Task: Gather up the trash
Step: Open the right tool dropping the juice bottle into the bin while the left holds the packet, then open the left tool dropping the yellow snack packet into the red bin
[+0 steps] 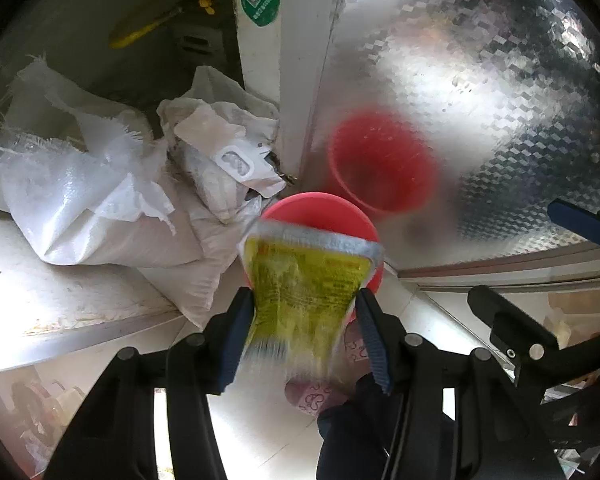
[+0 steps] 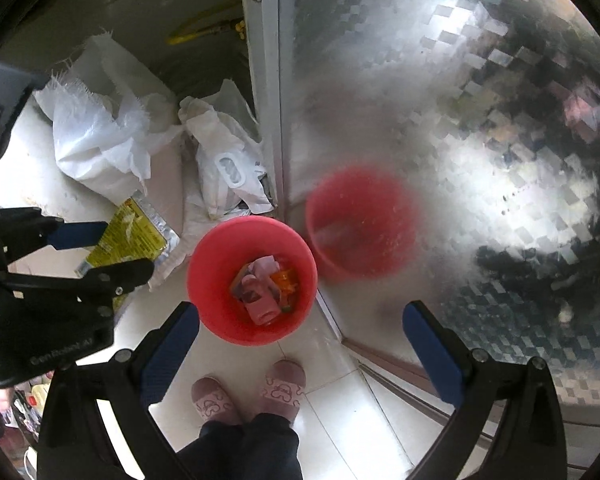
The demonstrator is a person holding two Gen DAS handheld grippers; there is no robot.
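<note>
My left gripper [image 1: 304,304] is shut on a yellow foil packet [image 1: 304,280], which is pinched by its sides and hangs over the near rim of the red bin [image 1: 320,210]. The right wrist view shows the same packet [image 2: 134,232] in the left gripper [image 2: 104,248], to the left of the red bin [image 2: 252,280]. That bin stands on the floor and holds pink and orange wrappers [image 2: 264,288]. My right gripper [image 2: 300,336] is open and empty, hovering above the bin's near side.
White woven sacks [image 1: 100,200] and crumpled bags [image 1: 228,164] lie left of the bin. A shiny patterned metal panel [image 2: 480,140] on the right mirrors the bin. A person's pink slippers [image 2: 248,392] stand on the pale tiled floor just below the bin.
</note>
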